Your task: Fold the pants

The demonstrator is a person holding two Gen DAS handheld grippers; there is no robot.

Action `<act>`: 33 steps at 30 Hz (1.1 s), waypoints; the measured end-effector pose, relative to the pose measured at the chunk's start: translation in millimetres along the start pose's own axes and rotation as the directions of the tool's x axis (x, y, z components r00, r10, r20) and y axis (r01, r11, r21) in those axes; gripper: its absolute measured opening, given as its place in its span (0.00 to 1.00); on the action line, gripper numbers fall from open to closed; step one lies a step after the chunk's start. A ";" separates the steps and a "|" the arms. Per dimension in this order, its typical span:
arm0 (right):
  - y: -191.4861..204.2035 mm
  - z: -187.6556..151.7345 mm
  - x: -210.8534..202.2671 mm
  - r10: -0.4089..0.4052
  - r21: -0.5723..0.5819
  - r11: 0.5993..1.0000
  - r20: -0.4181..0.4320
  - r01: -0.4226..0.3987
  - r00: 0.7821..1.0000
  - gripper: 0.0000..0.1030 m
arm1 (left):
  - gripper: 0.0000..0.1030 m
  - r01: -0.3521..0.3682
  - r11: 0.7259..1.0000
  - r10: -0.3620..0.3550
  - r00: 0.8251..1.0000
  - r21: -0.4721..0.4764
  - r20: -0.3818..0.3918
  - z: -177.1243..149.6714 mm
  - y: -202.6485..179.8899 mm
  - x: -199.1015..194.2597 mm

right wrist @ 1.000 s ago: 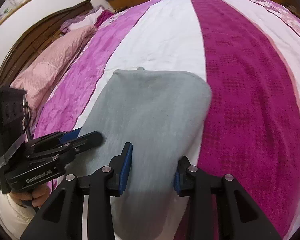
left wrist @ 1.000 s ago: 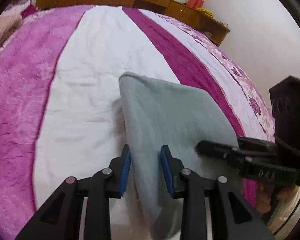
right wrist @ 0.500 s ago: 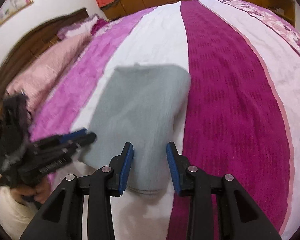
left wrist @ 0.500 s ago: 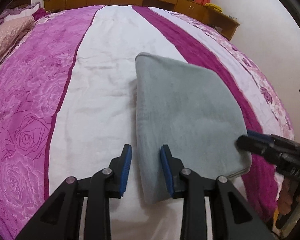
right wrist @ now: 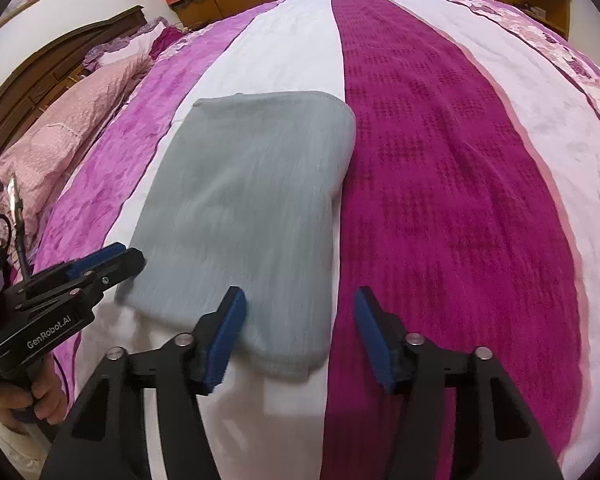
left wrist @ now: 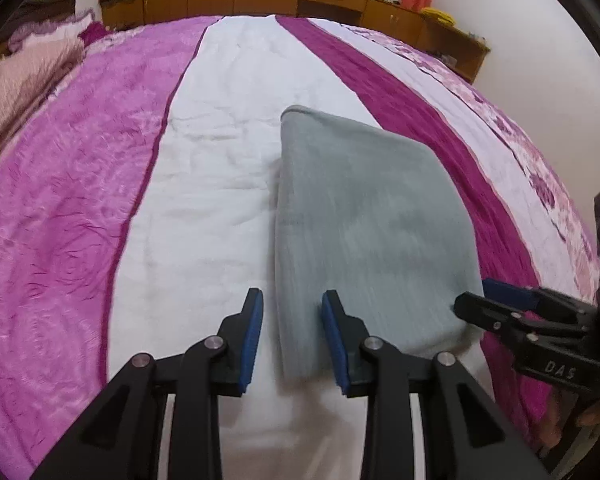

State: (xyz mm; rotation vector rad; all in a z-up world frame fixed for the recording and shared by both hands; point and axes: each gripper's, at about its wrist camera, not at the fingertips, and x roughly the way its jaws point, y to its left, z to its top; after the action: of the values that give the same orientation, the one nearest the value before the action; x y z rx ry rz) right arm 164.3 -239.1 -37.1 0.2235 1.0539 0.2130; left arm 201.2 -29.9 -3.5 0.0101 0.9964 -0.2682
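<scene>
— Both grippers off the folded pants (left wrist: 364, 232) now?
— Yes. We widened right gripper (right wrist: 298, 334); left gripper (left wrist: 292, 336) unchanged, parted, empty. Pants flat on bedspread (left wrist: 220, 184) white stripe.

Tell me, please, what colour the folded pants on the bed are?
Plain grey-green pants, no pattern; clearest in the right wrist view.

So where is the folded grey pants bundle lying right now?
The folded grey fabric pants bundle lies flat on the bedspread's white stripe, its right edge against the dark magenta stripe, just ahead of both open hand-held grippers.
</scene>
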 end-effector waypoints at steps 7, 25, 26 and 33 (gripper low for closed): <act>8.4 -26.8 -41.9 0.016 -0.027 1.000 0.093 -0.013 0.996 0.62 | 0.53 -0.012 0.999 0.012 1.000 -0.051 0.005 -32.0 -3.0 -27.1; 2.0 -70.2 -8.4 -0.090 -0.083 0.992 0.087 0.098 0.992 0.73 | 0.73 -0.105 0.994 0.103 0.993 -0.031 -0.063 -66.4 -13.7 9.4; 1.0 -70.6 -5.6 -0.089 -0.082 0.992 0.084 0.096 0.993 0.74 | 0.74 -0.108 0.994 0.106 0.993 -0.030 -0.061 -66.6 -14.0 11.0; 11.6 -79.2 8.0 -0.114 -0.127 0.984 0.117 0.128 0.987 0.90 | 0.80 -0.114 0.993 0.112 0.992 -0.037 -0.053 -66.6 -14.3 17.6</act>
State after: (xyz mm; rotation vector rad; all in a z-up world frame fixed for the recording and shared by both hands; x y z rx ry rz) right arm 98.0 -219.5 -78.1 0.0491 0.9371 0.1591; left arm 151.9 -38.9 -52.8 0.0367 1.0473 -0.1444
